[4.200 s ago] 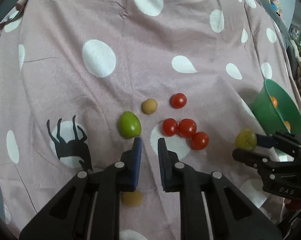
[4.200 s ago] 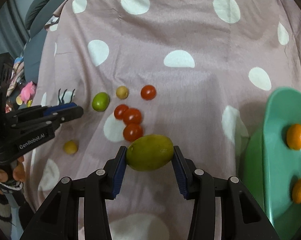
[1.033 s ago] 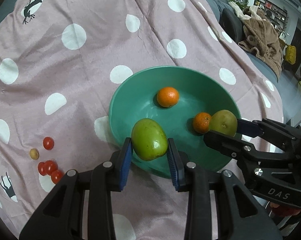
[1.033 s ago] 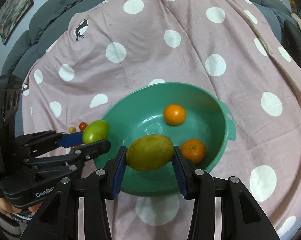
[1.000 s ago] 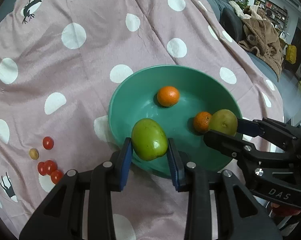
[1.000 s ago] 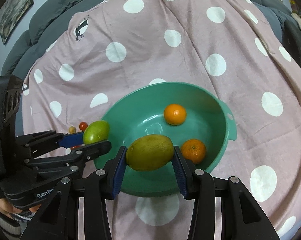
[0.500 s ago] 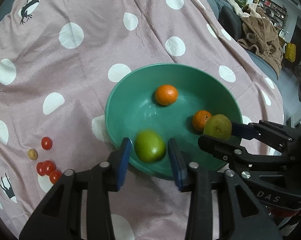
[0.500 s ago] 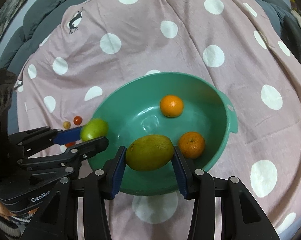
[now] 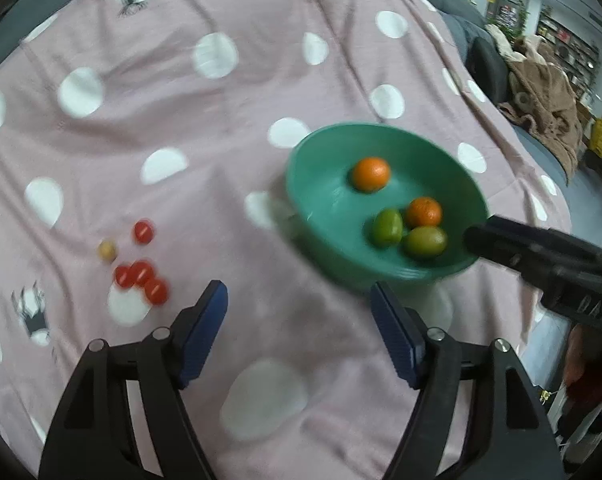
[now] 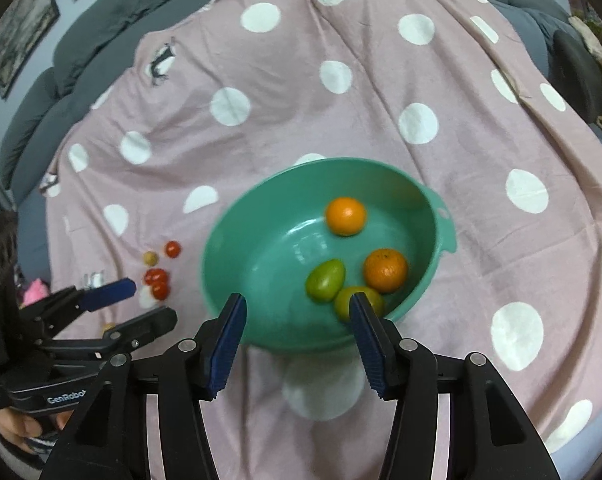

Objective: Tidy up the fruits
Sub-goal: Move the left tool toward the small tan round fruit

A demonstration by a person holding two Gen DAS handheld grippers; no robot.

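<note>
Four fruits sit in green bowl (image 10: 237,216): 2 oranges, bright green fruit (image 10: 325,280), olive-green fruit (image 10: 343,300). Left tool (image 9: 297,312) wide, jaws just opening, nothing btwn them. Right tool (image 10: 295,320) also just opening, empty, above bowl's near rim. Cherry tomatoes (image 9: 141,276) and small yellow fruit (image 9: 106,249) wait on spotted cloth (image 9: 221,120), well apart from bowl. Next, prob: straddle one tomato, close gently — soft skins, round, apt to roll.

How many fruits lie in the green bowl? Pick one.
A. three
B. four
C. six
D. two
B: the green bowl holds two oranges and two green fruits, the nearer one partly hidden behind a finger in the right wrist view.
</note>
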